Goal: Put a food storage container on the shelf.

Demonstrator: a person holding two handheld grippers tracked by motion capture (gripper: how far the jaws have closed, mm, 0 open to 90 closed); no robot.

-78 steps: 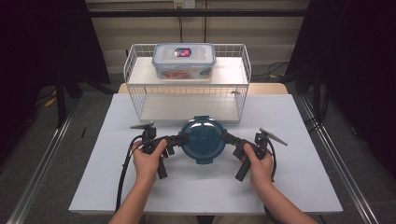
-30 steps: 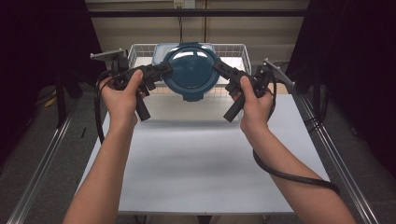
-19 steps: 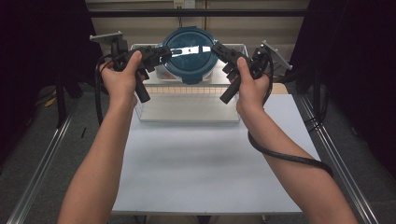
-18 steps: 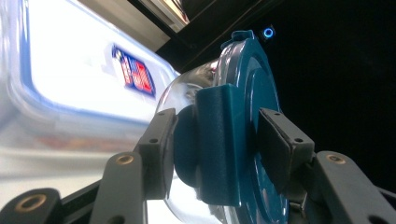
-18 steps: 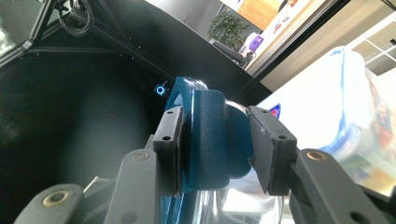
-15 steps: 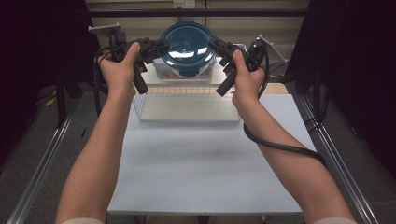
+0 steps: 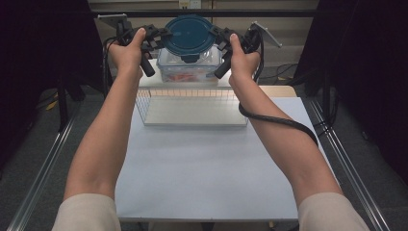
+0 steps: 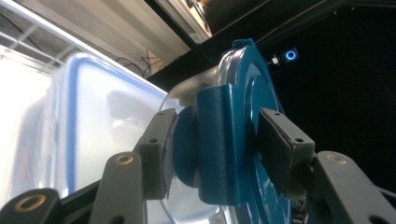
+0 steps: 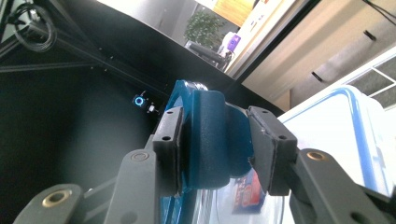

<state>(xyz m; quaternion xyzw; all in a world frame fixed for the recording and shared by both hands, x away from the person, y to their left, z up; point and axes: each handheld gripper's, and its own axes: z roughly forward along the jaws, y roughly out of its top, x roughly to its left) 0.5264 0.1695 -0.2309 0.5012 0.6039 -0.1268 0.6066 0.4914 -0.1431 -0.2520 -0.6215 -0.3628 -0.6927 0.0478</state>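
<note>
A round clear container with a dark blue lid [image 7: 189, 34] hangs in the air between both grippers, its lid tilted toward the camera. My left gripper [image 7: 159, 36] is shut on the lid's left side clip [image 8: 219, 149], and in the left gripper view my left gripper [image 8: 217, 140] has its pads on either side of that clip. My right gripper [image 7: 219, 37] is shut on the opposite clip [image 9: 208, 135], where my right gripper [image 9: 212, 140] clamps it. Just below and behind sits a rectangular clear box with a blue-rimmed lid [image 7: 188, 72].
The rectangular box [image 8: 93, 130] [image 9: 336, 126] rests on top of a white wire rack [image 7: 192, 103] at the back of the white table [image 7: 202, 168]. Black curtains flank both sides. A cable [image 7: 279, 122] trails from the right gripper along the forearm.
Both hands have lifted the round container from the table's middle and carried it up and away, over the wire rack to above the rectangular box. Both grips stay unchanged.
</note>
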